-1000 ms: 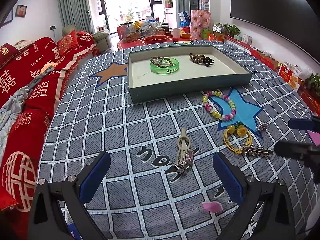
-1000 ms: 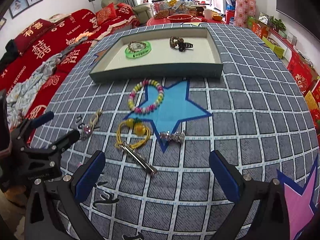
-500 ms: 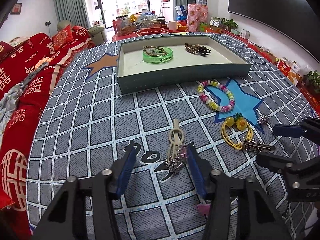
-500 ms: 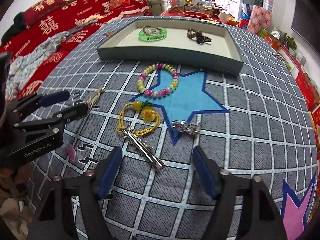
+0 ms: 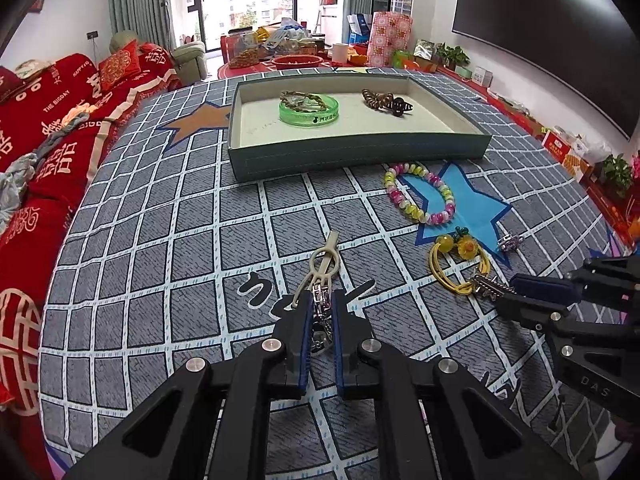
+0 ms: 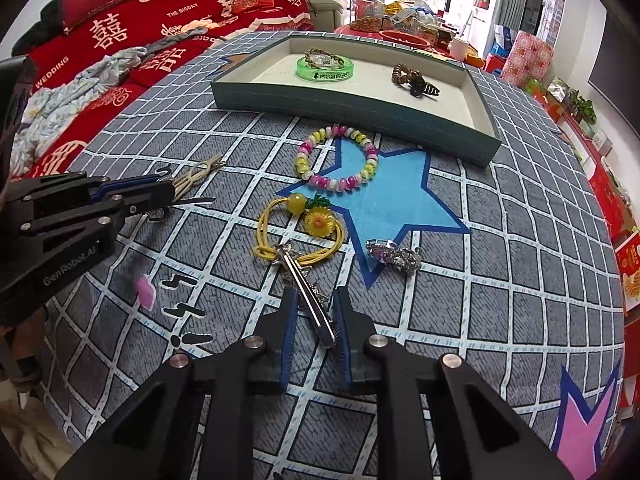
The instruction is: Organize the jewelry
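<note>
My left gripper [image 5: 321, 300] is shut on a jewelled silver clip [image 5: 321, 312] that lies with a beige hair clip [image 5: 324, 258] on the checked cloth. My right gripper [image 6: 313, 300] is shut on a long silver hair clip [image 6: 308, 300] resting on the cloth, its far end over a yellow hair tie with a sunflower [image 6: 316, 220]. A colourful bead bracelet [image 6: 338, 156] and a small purple-stone clip [image 6: 394, 255] lie nearby. The teal tray [image 5: 360, 156] holds a green bangle [image 5: 309, 109] and a brown claw clip [image 5: 386, 102].
A red sofa [image 5: 44, 120] runs along the left side of the table. A small pink scrap [image 6: 145, 286] lies on the cloth. A cluttered red table [image 5: 288, 52] stands beyond the tray. Boxes and plants line the right wall [image 5: 576, 152].
Both grippers went from wide open to shut while moving forward and down: the left closed on the jewelled clip, the right on the long silver clip.
</note>
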`<state>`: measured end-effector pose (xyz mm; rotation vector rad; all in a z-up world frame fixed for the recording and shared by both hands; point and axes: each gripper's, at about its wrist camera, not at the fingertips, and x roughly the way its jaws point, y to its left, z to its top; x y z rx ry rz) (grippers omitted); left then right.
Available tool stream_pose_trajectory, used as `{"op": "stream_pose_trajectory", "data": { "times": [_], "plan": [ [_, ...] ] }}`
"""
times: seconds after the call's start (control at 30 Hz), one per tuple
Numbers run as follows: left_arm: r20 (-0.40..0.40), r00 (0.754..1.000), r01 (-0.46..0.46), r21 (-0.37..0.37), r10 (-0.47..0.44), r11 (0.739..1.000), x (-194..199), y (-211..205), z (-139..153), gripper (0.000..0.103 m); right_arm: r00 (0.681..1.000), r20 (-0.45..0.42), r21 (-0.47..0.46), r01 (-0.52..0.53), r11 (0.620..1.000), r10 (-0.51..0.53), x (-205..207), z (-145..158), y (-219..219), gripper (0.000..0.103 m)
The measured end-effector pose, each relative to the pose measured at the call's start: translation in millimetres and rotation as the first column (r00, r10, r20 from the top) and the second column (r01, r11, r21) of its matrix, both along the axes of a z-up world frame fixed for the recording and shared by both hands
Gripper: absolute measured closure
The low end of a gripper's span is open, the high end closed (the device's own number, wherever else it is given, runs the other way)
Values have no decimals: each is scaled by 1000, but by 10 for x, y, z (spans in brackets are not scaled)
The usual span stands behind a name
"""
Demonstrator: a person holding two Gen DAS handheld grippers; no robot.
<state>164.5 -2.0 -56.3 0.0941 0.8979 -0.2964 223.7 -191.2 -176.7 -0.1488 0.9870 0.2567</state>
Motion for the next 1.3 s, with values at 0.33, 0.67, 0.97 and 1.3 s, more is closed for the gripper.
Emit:
{"op": "stream_pose_trajectory", "data": {
  "times": [0.33, 0.67, 0.97, 1.3],
  "plan": [
    [-3, 1000, -14, -69, 14, 998, -67, 165, 136, 90, 999, -4, 94, 32, 995, -32, -74, 110, -146, 89],
    [16, 999, -48, -63, 49, 997, -146, 249, 202, 90, 999, 8, 145, 50, 988, -52, -114, 218, -219, 89],
    [-22, 995, -97, -45, 96, 994, -161, 305, 127, 90, 998, 16, 179, 55, 982, -59, -172, 252, -235, 89],
    [-57, 991, -121, -49, 118, 991, -163, 309, 57, 90, 997, 21, 206, 62, 977, -68, -210, 264, -297, 89]
  ]
}}
